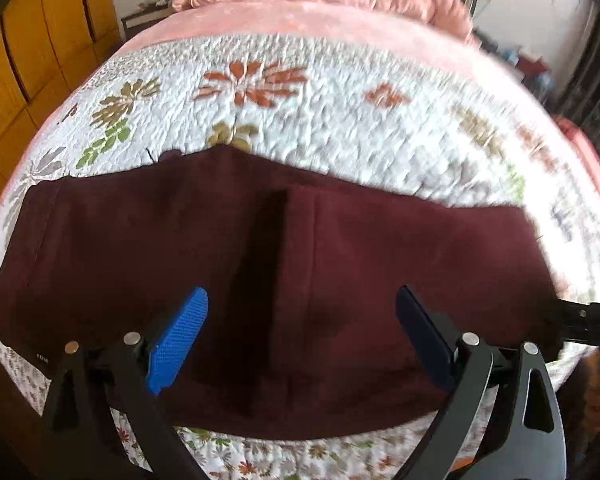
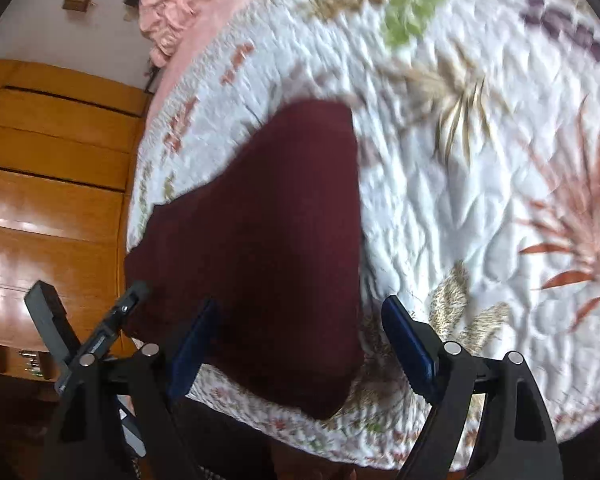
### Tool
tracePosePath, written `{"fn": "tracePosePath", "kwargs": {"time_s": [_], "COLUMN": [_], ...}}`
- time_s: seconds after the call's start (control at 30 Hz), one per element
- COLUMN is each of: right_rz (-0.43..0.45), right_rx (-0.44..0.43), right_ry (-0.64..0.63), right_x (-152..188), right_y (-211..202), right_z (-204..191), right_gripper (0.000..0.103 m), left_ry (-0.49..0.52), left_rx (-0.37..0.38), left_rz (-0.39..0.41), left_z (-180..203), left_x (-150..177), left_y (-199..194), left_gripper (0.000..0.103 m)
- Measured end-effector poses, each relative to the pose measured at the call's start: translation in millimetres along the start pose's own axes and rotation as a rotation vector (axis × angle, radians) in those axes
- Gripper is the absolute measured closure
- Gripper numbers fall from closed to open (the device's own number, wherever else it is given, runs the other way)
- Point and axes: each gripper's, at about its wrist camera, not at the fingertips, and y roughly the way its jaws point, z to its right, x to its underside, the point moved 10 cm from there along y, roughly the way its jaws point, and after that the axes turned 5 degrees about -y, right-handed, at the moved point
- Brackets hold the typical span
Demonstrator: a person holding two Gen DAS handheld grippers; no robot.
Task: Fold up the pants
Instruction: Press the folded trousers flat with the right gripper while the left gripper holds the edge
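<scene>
While folded pants (image 1: 284,288) lie flat on quilt (image 1: 340,120) | left gripper (image 1: 302,304) jaws spread, empty, above pants | right gripper (image 2: 298,320) jaws spread, empty, over pants' edge

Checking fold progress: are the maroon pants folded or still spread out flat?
Folded. The pants lie on the quilt as a compact block, one layer's edge overlapping down the middle.
</scene>
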Motion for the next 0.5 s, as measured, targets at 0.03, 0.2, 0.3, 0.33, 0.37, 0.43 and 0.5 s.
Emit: {"fn": "tracePosePath", "kwargs": {"time_s": [0.03, 0.2, 0.3, 0.33, 0.37, 0.43, 0.5], "right_rz": [-0.012, 0.016, 0.077, 0.078, 0.067, 0.005, -0.006], "right_rx": [-0.025, -0.043, -0.032, -0.002, 0.016, 0.072, 0.061], "right_ry": [0.002, -0.083, -0.141, -0.141, -0.127, -0.075, -0.043], "right_x": [1.9, 4.1, 2.5, 4.2, 5.9, 15.7, 18.8], "right_y": [6.5, -4.4, -28.8, -31.0, -28.4, -7.0, 5.6], "right_z": [-0.7, -19.3, -35.4, -31.5, -25.1, 1.3, 14.6], "right_gripper": [0.044, 0.072, 0.075, 0.075, 0.075, 0.073, 0.069], "left_ry": [0.001, -0.064, -0.094, -0.092, -0.085, -0.067, -0.054], "left_rx": [-0.018, 0.011, 0.038, 0.042, 0.042, 0.031, 0.021], "left_rz": [-0.022, -0.115, -0.102, -0.098, -0.095, -0.084, -0.075], "left_z": [-0.7, -15.9, -21.9, -21.9, -21.5, -18.3, -17.0], "left_x": [4.0, 25.9, 31.0, 33.3, 35.8, 39.0, 39.2], "left_y": [7.8, 30.6, 27.7, 27.7, 28.8, 30.3, 30.0], "left_gripper": [0.009, 0.007, 0.006, 0.005, 0.005, 0.003, 0.002]}}
